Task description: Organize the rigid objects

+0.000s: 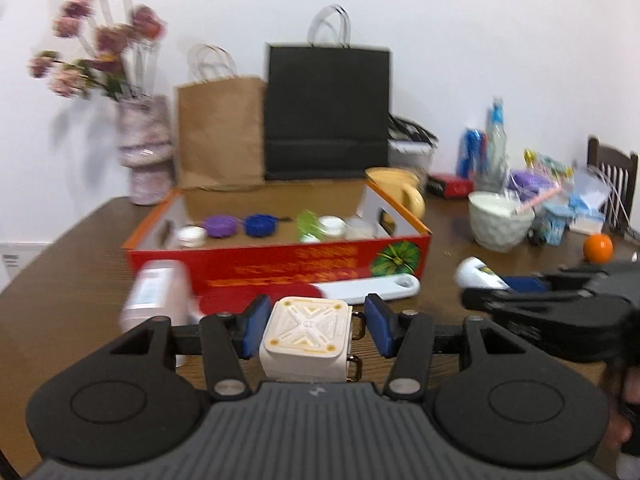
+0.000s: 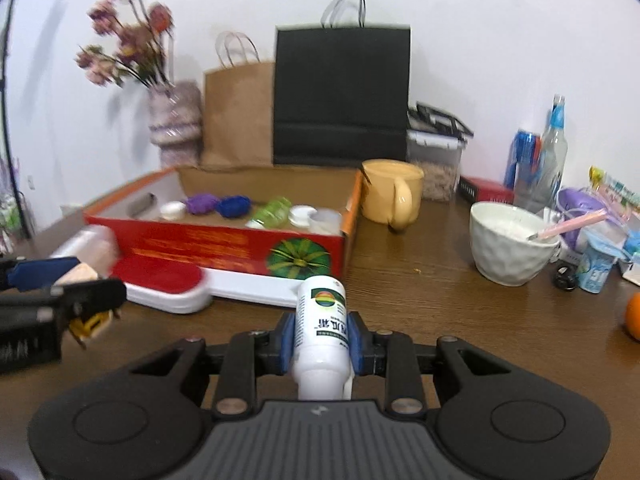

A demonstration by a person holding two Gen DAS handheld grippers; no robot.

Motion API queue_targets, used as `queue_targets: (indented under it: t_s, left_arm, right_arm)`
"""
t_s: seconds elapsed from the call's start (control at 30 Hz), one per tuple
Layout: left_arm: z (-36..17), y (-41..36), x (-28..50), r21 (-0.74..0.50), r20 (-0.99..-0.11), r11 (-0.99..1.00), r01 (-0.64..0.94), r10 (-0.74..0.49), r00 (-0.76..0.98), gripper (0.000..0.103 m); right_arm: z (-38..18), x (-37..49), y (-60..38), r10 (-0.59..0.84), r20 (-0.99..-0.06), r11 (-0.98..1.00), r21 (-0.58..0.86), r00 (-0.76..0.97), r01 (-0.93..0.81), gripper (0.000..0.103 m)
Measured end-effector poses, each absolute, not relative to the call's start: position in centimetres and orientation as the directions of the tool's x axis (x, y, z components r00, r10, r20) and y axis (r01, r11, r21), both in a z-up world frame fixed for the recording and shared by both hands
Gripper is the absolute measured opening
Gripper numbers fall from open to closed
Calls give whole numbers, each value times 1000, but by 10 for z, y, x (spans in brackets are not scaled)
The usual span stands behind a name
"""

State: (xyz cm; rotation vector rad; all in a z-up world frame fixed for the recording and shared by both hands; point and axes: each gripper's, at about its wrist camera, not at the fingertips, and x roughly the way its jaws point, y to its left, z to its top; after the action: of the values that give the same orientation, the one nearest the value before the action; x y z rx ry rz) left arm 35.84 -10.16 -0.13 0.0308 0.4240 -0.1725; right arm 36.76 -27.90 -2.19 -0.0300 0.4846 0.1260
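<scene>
Right now both grippers are loaded above the brown bench. The left gripper has its jaws clamped on a small cream square box with a raised cross pattern; gold loops stick out on its right side, though what they belong to is hard to make out. The right gripper has its jaws shut on a white bottle lying along the fingers, its printed label partly covered by the blue pads. At twelve o'clock from both sits the red cardboard tray, holding purple, blue, green and white caps too blurred to tell apart clearly. At ten o'clock from the left gripper lies a smeared pale container. A white bowl stands at two o'clock from the right gripper, and an orange at three o'clock is cut off by the edge.
</scene>
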Motion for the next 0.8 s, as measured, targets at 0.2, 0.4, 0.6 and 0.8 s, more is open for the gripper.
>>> queue_targets:
  t_s: [0.2, 0.4, 0.6, 0.8]
  left_arm:
    - [26, -65, 296, -1, -319, 994, 112, -106, 942, 53]
    - [38, -41, 241, -15, -270, 996, 93, -94, 958, 53]
    - [36, -22, 188, -31, -239, 995, 93, -98, 966, 53]
    - [34, -8, 150, -37, -215, 997, 72, -78, 974, 53]
  right_arm:
    - [3, 299, -256, 140, -382, 989, 14, 913, -146, 27]
    - [13, 234, -229, 125, -300, 991, -12, 946, -135, 27]
    - [16, 177, -213, 124, -250, 991, -15, 960, -132, 27]
    - [15, 138, -201, 142, -191, 989, -22, 971, -149, 27]
